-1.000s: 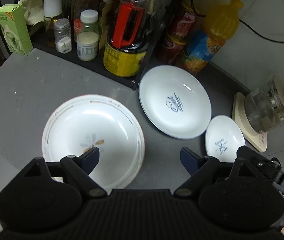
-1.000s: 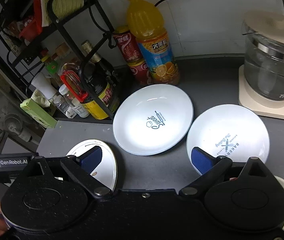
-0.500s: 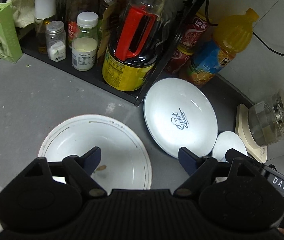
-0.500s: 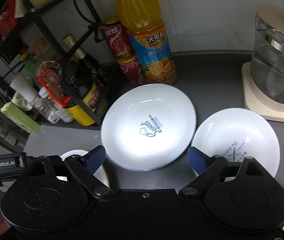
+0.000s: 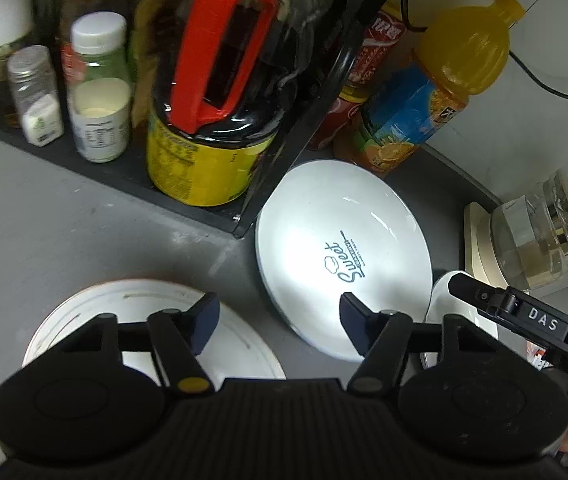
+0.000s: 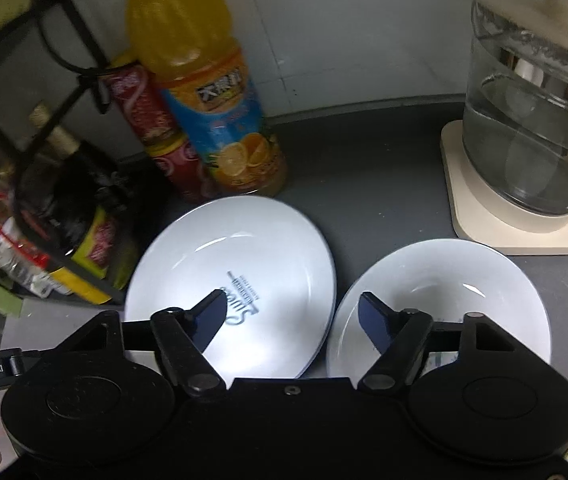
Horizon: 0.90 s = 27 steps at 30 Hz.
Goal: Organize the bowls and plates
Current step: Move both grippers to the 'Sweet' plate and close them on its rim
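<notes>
On the left of the grey counter (image 5: 64, 216) lies the rimmed plate (image 5: 244, 344), in front of the black rack (image 5: 124, 168) of jars. The left gripper (image 5: 280, 314) has come down and forward over it; its jaws have just been closing but stand apart with nothing between them, one pad above the plate's far rim. At mid-counter, the "Sweet" plate (image 5: 343, 240) lies by the rack's corner, in front of the orange juice bottle (image 6: 204, 92). The right gripper (image 6: 291, 312) has dropped too, its jaws narrowing yet empty, straddling the gap between that plate and the white bowl (image 6: 463, 276) toward the counter's right edge, near the glass kettle (image 6: 535, 120). All 3 dishes lie untouched; both grasps look imminent.
</notes>
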### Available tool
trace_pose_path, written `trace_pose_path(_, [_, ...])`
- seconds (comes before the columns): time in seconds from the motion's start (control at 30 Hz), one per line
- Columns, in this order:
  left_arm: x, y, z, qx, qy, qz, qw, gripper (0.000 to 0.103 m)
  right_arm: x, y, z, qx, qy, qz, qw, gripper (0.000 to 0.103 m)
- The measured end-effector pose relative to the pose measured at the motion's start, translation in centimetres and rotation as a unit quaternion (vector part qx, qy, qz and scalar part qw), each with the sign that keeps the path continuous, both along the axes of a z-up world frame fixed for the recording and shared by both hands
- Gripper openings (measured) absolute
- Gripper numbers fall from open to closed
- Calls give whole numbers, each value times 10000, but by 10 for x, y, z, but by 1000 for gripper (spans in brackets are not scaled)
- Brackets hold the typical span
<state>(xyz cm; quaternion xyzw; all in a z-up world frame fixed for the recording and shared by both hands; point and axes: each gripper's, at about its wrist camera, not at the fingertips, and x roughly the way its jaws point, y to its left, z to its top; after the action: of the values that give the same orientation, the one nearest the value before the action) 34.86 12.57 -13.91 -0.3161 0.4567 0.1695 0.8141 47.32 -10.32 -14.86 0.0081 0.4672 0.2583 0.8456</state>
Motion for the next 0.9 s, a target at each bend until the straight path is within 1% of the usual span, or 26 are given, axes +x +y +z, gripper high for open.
trace_pose_path(0.1, [8, 6, -10, -74, 6, -17, 10000, 57, 10, 2, -9, -23, -36, -38, 10000, 60])
trace_pose_path(0.27, [21, 14, -29, -249, 60, -30, 9997, 43, 26, 11, -26, -159, -61, -29, 9999, 60])
trace_pose_path(0.43, [32, 20, -48, -391, 155, 1, 9991, 33, 42, 18, -42, -363, -31, -14, 9993, 56])
trace_pose_path(0.47, [34, 22, -52, -430, 171, 9, 9989, 32, 43, 19, -43, -364, -55, -2, 9993, 55])
trace_pose_path(0.53, [37, 23, -57, -484, 203, 22, 9986, 29, 47, 21, -45, -359, 45, -25, 9993, 53])
trace_pose_path(0.67, [40, 23, -66, -602, 223, 103, 9979, 24, 52, 27, -53, -575, 78, 32, 9983, 46])
trace_pose_path(0.73, [42, 23, -71, -643, 273, 146, 9974, 23, 56, 27, -59, -554, 227, 50, 9982, 40])
trace_pose_path(0.8, [43, 22, -74, -668, 338, 173, 9970, 20, 58, 29, -63, -604, 275, 74, 9978, 37])
trace_pose_path(0.9, [47, 21, -78, -741, 374, 208, 9963, 18, 60, 30, -63, -616, 294, -42, 9977, 36])
